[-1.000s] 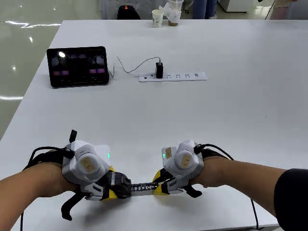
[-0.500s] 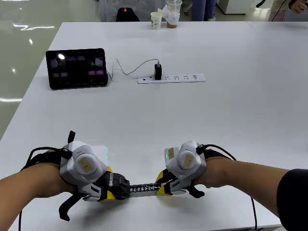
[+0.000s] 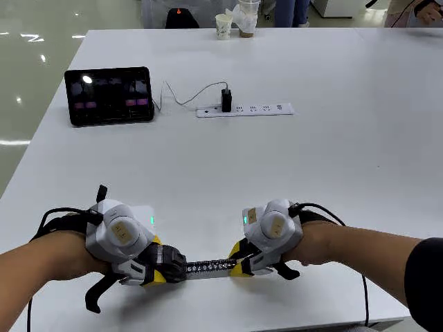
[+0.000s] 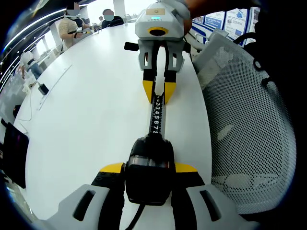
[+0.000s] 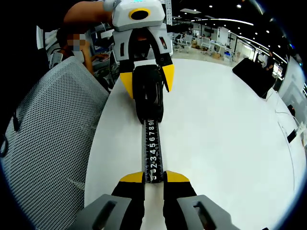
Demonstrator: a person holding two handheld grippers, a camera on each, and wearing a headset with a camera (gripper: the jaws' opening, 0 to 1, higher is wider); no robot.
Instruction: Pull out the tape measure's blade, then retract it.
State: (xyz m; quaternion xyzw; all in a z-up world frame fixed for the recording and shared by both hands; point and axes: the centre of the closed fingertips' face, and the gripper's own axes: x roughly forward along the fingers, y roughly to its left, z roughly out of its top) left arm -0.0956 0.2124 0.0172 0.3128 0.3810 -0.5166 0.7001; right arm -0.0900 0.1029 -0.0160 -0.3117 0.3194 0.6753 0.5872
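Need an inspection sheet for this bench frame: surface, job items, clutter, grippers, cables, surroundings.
surface: white table, plain.
job's things: tape measure case, black; blade out a short way, numbers showing.
clutter: tablet, screen lit, far left; paper cups at the far edge.
grippers: left gripper shut on the tape measure case; right gripper shut on the blade's tip.
cables: power strip with a black plug and a thin wire; black leads at both wrists.
surroundings: mesh chair beside the table; glossy floor to the left.
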